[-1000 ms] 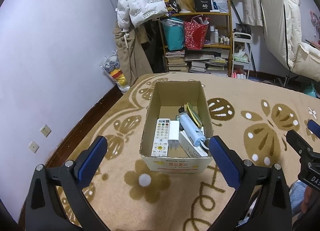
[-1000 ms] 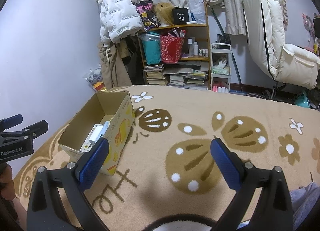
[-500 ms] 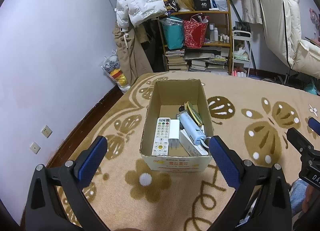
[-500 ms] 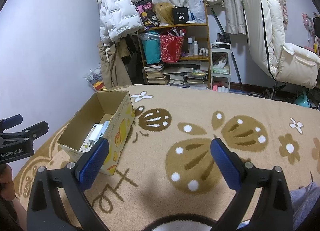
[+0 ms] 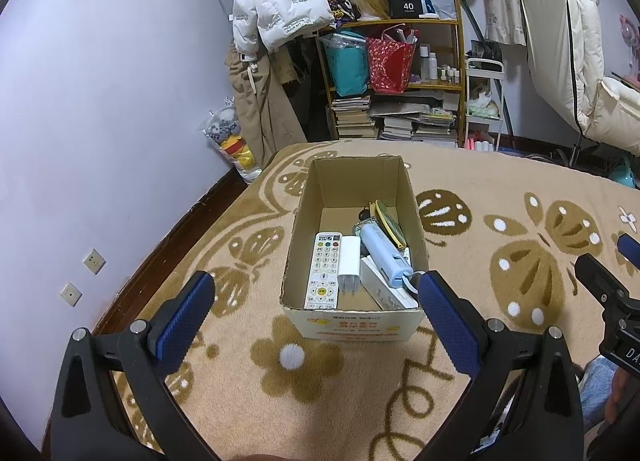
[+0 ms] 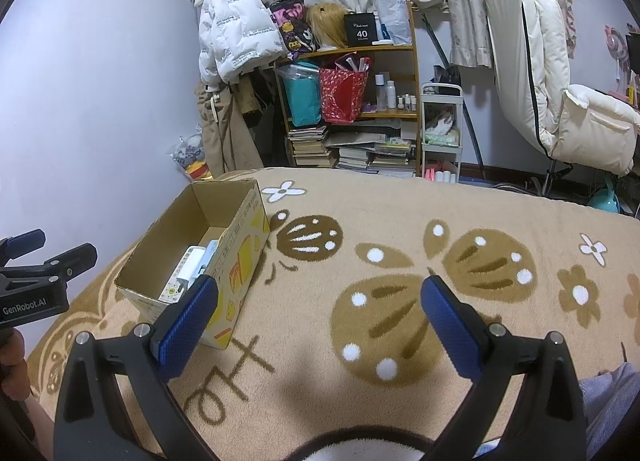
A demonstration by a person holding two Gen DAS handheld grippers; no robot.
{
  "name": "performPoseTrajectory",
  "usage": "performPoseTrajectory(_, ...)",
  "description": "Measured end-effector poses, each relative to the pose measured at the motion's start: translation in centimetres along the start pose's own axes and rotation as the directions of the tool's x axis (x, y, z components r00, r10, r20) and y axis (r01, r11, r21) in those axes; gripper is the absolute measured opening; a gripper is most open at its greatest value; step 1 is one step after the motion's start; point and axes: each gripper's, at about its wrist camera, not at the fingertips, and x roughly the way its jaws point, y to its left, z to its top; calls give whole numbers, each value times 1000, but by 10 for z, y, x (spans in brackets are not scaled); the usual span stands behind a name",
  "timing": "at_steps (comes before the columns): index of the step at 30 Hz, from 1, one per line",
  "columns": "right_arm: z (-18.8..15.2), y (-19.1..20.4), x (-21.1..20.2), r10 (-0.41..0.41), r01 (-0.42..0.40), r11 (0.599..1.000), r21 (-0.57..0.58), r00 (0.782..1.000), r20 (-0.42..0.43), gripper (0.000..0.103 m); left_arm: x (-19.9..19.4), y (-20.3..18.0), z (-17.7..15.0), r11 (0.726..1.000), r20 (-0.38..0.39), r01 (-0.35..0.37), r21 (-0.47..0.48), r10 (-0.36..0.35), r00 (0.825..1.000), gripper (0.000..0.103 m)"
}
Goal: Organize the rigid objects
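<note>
Lower the wide-open, empty left gripper [image 5: 316, 293] straight over the cardboard box [image 5: 352, 325] on the blanket, pinching the white remote [image 5: 323, 270] by its long edges, with the equally spread right gripper [image 6: 320, 307] clear.

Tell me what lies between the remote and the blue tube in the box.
In the left wrist view, a white charger block lies between the white remote and the light blue tube, on the floor of the cardboard box.
</note>
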Motion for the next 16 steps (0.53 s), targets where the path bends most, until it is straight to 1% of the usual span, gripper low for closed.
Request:
performPoseTrajectory(5, 0, 0, 0, -1, 1, 1000, 0, 1000, -1, 103, 0, 0, 0, 1000, -2, -2, 0, 2, 1000, 101)
performPoseTrajectory(8, 0, 0, 0, 1, -1, 1000, 1, 1000, -2, 103, 0, -1, -1, 1000, -2, -17, -2, 17, 1000, 101)
performPoseTrajectory(16, 1, 0, 0, 0, 0, 1000, 2, 1000, -1, 103, -1, 0, -2, 1000, -1, -10, -1, 10, 1000, 101)
